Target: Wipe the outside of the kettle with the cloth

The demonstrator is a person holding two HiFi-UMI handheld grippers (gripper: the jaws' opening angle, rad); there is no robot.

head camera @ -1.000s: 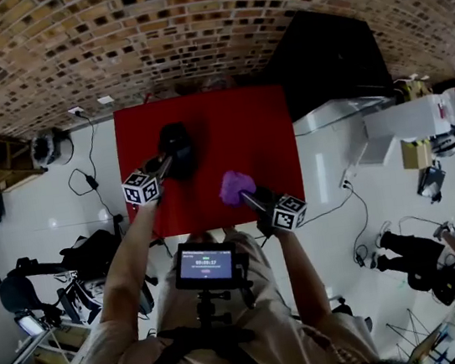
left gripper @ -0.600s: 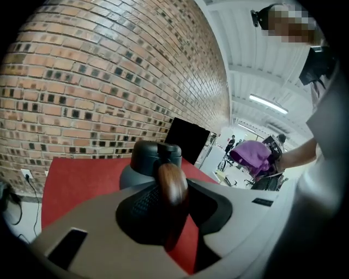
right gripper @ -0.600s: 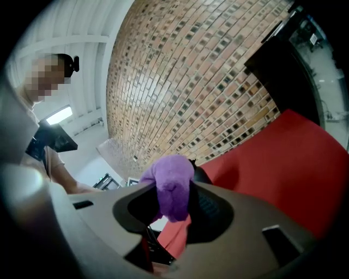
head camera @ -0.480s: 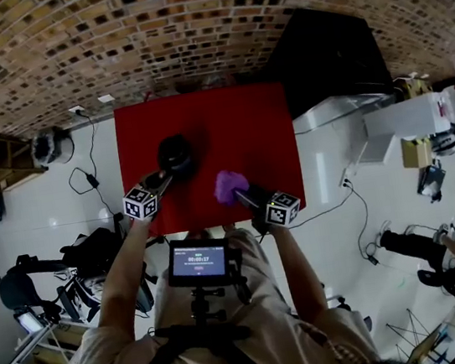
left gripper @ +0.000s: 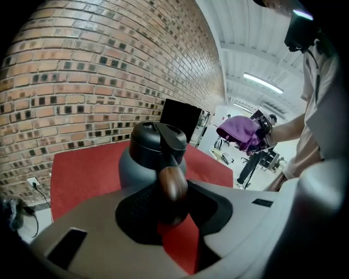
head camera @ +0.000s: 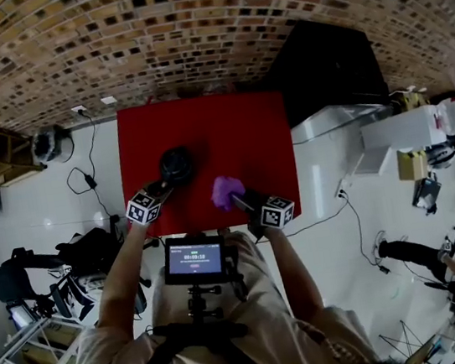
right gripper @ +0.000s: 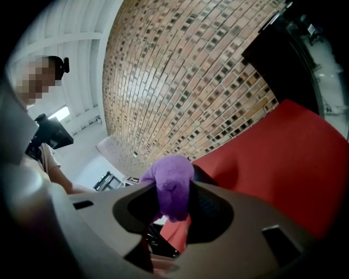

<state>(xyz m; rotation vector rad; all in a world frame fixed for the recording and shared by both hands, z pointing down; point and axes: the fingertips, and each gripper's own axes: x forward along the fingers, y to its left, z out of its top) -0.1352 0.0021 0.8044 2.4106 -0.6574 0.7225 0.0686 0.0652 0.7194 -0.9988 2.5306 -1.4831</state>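
The black kettle [head camera: 176, 164] stands on the red table [head camera: 245, 132], nearer its front edge than a second ago. The left gripper [head camera: 165, 185] has its jaws round the wooden handle [left gripper: 173, 182]. They have just eased open a little, yet seem to grip it. The right gripper [head camera: 238, 198] clamps the purple cloth [head camera: 225, 191], held near the kettle but apart from it, so wiping has not begun. The kettle's spout and far side are hidden.

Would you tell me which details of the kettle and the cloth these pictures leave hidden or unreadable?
Kettle far side and any spout: left gripper view, hidden behind its own body.
Kettle surface marks: head view, too small and dark.
Purple cloth lower part: right gripper view, tucked between the right gripper jaws.
Screen readout: head view, too small to read.
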